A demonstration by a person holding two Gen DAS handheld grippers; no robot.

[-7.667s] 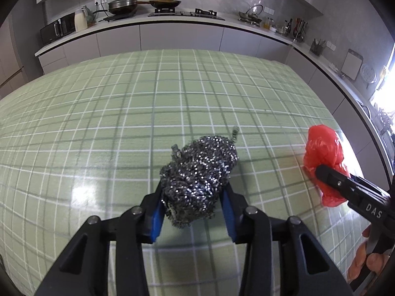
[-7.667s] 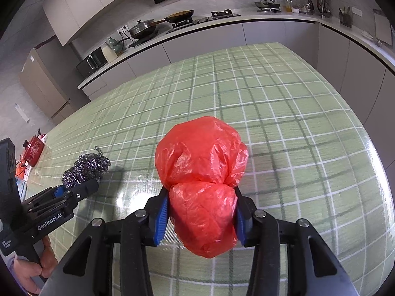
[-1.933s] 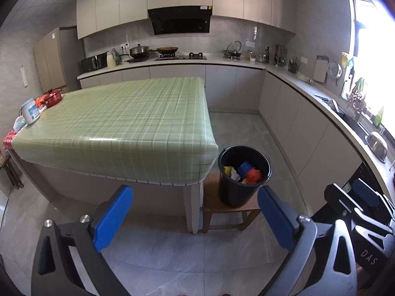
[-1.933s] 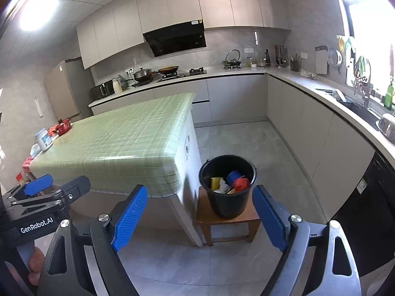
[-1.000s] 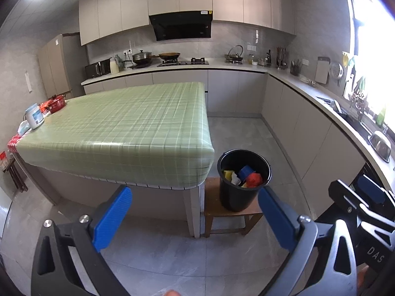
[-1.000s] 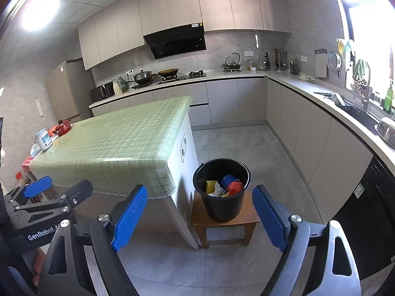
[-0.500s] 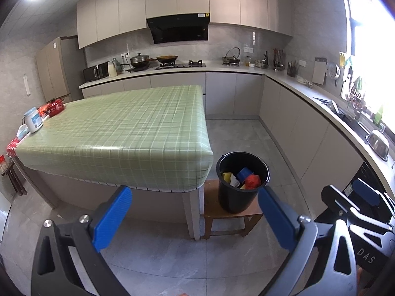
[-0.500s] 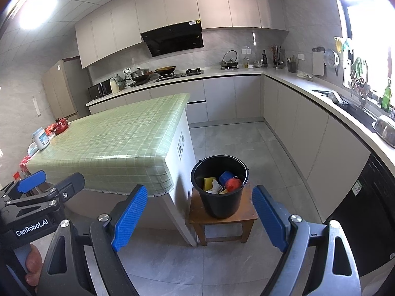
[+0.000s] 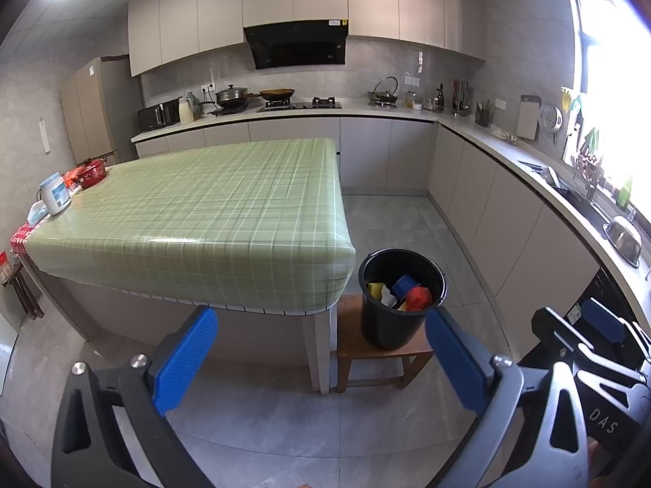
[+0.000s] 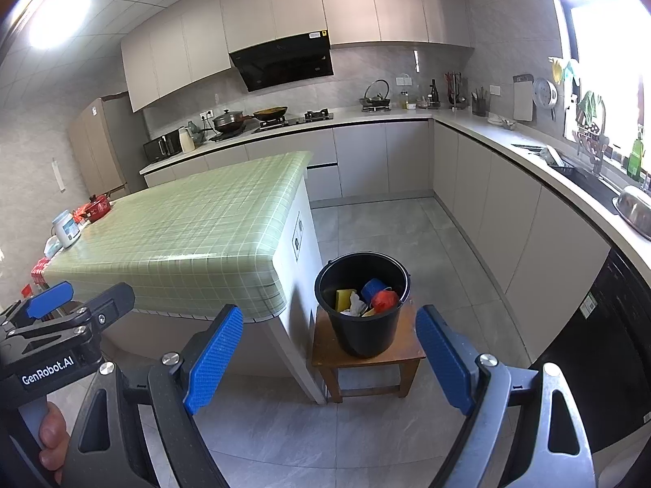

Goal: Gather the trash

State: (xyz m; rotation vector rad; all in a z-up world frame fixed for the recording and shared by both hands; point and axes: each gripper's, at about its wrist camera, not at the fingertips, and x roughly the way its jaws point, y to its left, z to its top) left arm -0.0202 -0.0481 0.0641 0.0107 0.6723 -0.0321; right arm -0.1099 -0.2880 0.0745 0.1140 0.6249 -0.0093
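**Both grippers empty, trash in bucket**

Left gripper (image 9: 321, 349): jaws wide apart, nothing between the blue pads. It points down over the grey floor tiles (image 9: 285, 427), well back from the table (image 9: 203, 211).

Right gripper (image 10: 329, 349): jaws likewise wide apart, nothing held. In the left wrist view it shows at the lower right edge; in the right wrist view the left gripper shows at the lower left, with fingers (image 10: 51, 431) of the person's hand wrapped on its handle.

Black bucket (image 9: 400, 325) stands upright on a small wooden stool (image 9: 350, 345), just beside the near corner of the table. Inside it, seen from the right wrist view: a red bag (image 10: 385, 300), a blue piece (image 10: 372, 286), a yellow piece (image 10: 343, 297) and something white and crumpled (image 10: 356, 307). Exact nature of the blue, yellow and white pieces cannot be told at this size.

The table wears a green checked cloth. At its far left end: a white jar (image 9: 56, 194) and a red pot (image 9: 90, 171), close together.

Background: counter along the back and right walls, with a lidded pan (image 9: 232, 95) and a wok (image 9: 276, 92) on the stove under a black hood (image 9: 297, 42).
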